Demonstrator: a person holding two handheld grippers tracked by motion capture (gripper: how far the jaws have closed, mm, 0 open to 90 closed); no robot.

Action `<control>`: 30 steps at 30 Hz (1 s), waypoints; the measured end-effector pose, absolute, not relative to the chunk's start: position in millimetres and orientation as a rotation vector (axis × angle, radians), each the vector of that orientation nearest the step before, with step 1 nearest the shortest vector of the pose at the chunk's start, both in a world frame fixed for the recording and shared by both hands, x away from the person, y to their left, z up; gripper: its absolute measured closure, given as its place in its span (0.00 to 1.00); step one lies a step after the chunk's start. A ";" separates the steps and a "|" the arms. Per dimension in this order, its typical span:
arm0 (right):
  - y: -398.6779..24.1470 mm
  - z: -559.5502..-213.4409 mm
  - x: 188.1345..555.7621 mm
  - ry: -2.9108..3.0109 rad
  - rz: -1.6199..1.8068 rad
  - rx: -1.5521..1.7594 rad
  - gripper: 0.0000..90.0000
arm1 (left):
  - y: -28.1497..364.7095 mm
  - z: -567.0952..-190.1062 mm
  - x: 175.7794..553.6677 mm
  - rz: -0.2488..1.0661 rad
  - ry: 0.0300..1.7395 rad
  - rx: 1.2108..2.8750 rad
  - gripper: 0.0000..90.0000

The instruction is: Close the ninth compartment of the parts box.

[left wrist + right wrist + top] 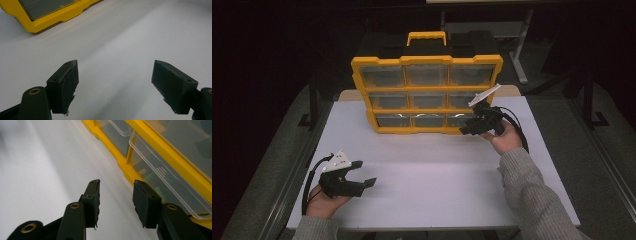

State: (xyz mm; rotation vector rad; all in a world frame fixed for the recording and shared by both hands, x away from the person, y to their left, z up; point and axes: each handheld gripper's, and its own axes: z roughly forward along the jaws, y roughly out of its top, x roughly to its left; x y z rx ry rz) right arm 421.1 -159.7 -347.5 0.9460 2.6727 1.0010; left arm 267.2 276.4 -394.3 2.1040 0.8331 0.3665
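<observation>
A yellow organiser case with clear drawers and a yellow-and-black handle stands upright at the back middle of the white table. My right gripper hovers at the case's lower right corner, its jaws apart with nothing between them. In the right gripper view those jaws point along the table beside the bottom clear drawer, which holds small green and yellow items. My left gripper rests near the front left of the table, wide open and empty. In the left gripper view its jaws face bare table, with a corner of the case beyond.
The table's front edge runs just ahead of both forearms, and its left and right edges drop to a dark floor. A tan board pokes out behind the case. Legs of another table stand further back.
</observation>
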 end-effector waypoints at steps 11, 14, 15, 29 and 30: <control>-161.8 -351.3 413.6 2.661 1.030 0.976 0.52 | 280.3 -394.4 267.8 0.373 0.845 2.092 0.24; -164.5 -354.4 410.2 2.658 1.042 0.985 0.50 | 280.9 -394.7 267.8 0.370 0.855 2.086 0.24; -165.6 -355.3 409.8 2.656 1.048 0.980 0.50 | 280.9 -394.6 267.7 0.371 0.855 2.085 0.24; -178.0 -364.1 396.3 2.629 1.086 1.021 0.42 | 280.6 -395.6 268.4 0.376 0.862 2.083 0.23; -178.8 -364.5 395.4 2.626 1.088 1.009 0.42 | 280.5 -395.6 268.4 0.377 0.863 2.083 0.24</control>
